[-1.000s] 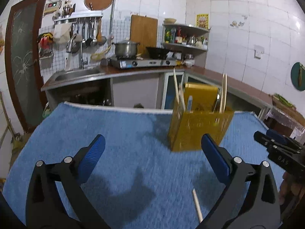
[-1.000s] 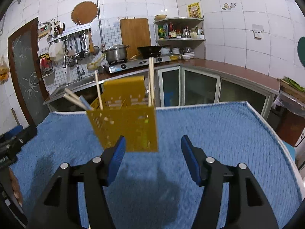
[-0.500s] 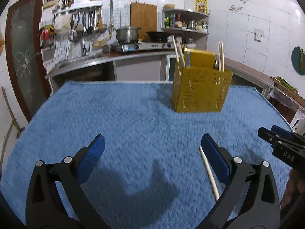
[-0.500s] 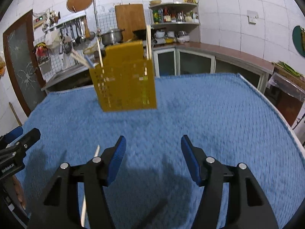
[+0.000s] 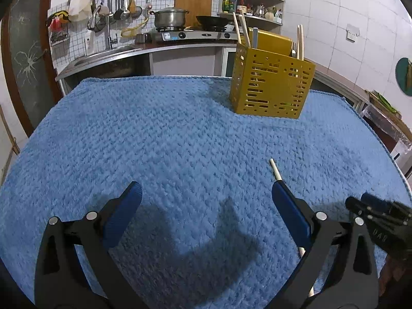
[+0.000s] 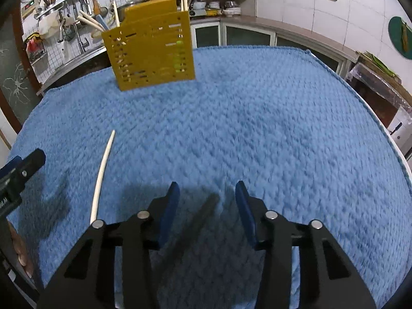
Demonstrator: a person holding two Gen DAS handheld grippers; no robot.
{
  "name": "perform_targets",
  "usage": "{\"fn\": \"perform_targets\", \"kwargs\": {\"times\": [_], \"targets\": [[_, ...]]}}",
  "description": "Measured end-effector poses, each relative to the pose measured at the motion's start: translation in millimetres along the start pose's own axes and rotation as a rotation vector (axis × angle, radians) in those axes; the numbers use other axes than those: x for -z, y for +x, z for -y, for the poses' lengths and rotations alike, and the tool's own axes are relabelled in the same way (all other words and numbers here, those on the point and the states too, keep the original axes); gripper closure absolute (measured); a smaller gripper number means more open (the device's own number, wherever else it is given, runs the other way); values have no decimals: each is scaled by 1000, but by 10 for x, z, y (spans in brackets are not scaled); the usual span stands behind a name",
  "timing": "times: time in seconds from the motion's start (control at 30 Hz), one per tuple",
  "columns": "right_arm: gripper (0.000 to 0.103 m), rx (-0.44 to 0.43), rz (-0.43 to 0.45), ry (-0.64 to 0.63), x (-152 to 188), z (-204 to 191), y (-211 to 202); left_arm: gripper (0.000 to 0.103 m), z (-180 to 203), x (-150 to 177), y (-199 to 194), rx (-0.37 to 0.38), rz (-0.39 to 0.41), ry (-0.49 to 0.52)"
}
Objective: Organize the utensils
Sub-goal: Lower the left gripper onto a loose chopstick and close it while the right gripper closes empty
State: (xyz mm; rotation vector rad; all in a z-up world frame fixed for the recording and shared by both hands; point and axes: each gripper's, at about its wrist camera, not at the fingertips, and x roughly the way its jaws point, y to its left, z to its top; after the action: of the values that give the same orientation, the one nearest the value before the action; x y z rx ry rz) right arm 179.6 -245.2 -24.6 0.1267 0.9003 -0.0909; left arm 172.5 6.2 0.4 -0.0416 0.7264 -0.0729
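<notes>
A yellow slotted utensil holder (image 5: 270, 82) (image 6: 152, 56) stands at the far side of a blue towel, with several pale chopsticks upright in it. One loose chopstick (image 5: 275, 172) (image 6: 103, 172) lies on the towel. In the left wrist view it runs under the right finger of my left gripper (image 5: 206, 193), which is open wide and holds nothing. My right gripper (image 6: 207, 193) hovers low over bare towel to the right of that chopstick; its jaws are closing with nothing between them. Each gripper shows at the edge of the other's view.
The blue towel (image 5: 159, 139) covers the whole table; its edges drop off at the left, right and far sides. Behind it are a kitchen counter with a sink (image 5: 103, 54), a stove with a pot (image 5: 170, 18), and wall shelves.
Both grippers have sunk toward the towel and tilted down. The holder now sits higher and farther in both views, and the loose chopstick has come into fuller view. The right jaws have narrowed.
</notes>
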Motion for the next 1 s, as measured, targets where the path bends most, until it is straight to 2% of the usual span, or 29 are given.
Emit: {"fn": "perform_targets", "kwargs": {"times": [0.07, 0.17, 0.33, 0.53, 0.7, 0.9, 0.97, 1.0], "targets": [[74, 10, -12, 0, 30, -1, 5, 5, -1, 2, 5, 3, -7, -7], [84, 12, -39, 3, 41, -23, 39, 5, -11, 20, 20, 5, -18, -13], [87, 20, -54, 11, 66, -54, 97, 6, 1, 23, 51, 6, -35, -17], [93, -7, -62, 19, -57, 2, 191, 6, 73, -11, 102, 25, -67, -26], [93, -14, -63, 18, -209, 122, 283, 7, 196, -49, 185, 34, -102, -16], [93, -29, -63, 16, -330, 290, 374, 30, 390, -83, 403, 70, -200, -32], [93, -27, -62, 11, -350, 338, 388, 43, 456, -87, 459, 83, -220, -33], [93, -25, -60, 8, -357, 363, 392, 45, 498, -93, 484, 86, -228, -30]]}}
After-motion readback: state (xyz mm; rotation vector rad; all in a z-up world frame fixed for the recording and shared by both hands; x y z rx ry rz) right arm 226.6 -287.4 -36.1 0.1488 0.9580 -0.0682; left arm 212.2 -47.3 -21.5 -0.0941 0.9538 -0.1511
